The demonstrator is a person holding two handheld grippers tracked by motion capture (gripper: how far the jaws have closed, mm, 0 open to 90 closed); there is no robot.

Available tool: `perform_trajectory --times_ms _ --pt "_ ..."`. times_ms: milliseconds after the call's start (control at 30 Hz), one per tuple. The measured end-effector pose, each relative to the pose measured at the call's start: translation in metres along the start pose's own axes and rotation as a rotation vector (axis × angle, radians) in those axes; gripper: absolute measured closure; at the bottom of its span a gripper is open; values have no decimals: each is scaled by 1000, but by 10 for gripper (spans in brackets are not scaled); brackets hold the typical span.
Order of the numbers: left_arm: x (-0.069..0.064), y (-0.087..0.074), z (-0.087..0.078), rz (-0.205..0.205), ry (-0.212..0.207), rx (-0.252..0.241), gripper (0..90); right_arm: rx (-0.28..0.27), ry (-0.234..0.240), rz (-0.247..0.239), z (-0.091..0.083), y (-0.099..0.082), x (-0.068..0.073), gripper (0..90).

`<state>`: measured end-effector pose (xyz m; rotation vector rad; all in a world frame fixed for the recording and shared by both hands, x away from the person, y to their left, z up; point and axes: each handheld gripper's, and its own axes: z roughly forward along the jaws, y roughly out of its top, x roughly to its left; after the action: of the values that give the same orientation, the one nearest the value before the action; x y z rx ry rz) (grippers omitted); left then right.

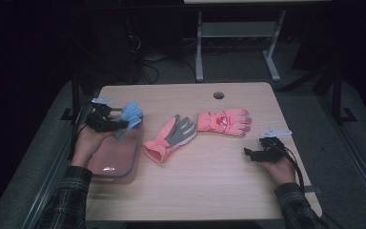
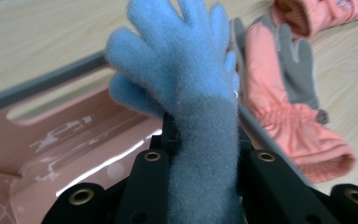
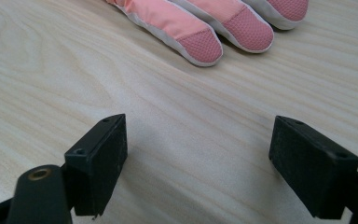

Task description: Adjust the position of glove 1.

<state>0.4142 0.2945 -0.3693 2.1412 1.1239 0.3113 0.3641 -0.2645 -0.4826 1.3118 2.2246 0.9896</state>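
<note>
Blue glove (image 2: pixel 186 84) over pink bin (image 1: pixel 116 160)

Open tabletop (image 1: pixel 209 176) across the near half, free passage between the hands. Mid-table blocked by two pink gloves: grey-palmed glove (image 1: pixel 170 137) just right of the pink bin (image 1: pixel 119 157), patterned glove (image 1: pixel 224 120) beyond it, narrow gap between. Bare wood ahead of the wide-open right gripper (image 3: pixel 198 154) up to the glove's fingertips (image 3: pixel 200 44). Far edge clear apart from the grommet hole (image 1: pixel 218 95).
</note>
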Motion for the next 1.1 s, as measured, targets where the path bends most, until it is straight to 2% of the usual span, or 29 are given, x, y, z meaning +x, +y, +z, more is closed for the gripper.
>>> perform_trajectory --times_ms 67,300,400,467,633,733,833,967,1100 --pt "2 -3 6 -7 13 11 753 0 0 0 0 0 0 186" --pt "11 -14 22 -29 12 56 751 0 0 0 0 0 0 186" --pt "11 -16 29 -16 17 91 749 0 0 0 0 0 0 186" --pt "11 -17 32 -15 16 94 746 0 -1 0 0 0 0 186" --pt "13 -23 42 -29 10 118 736 0 0 0 0 0 0 186" --pt "15 -27 48 -33 25 139 724 0 0 0 0 0 0 187" --pt "16 -31 52 -56 26 151 699 0 0 0 0 0 0 186" --pt "18 -34 55 -46 30 185 597 0 0 0 0 0 0 186" --pt "18 -33 53 -57 34 167 433 0 -1 0 0 0 0 186"
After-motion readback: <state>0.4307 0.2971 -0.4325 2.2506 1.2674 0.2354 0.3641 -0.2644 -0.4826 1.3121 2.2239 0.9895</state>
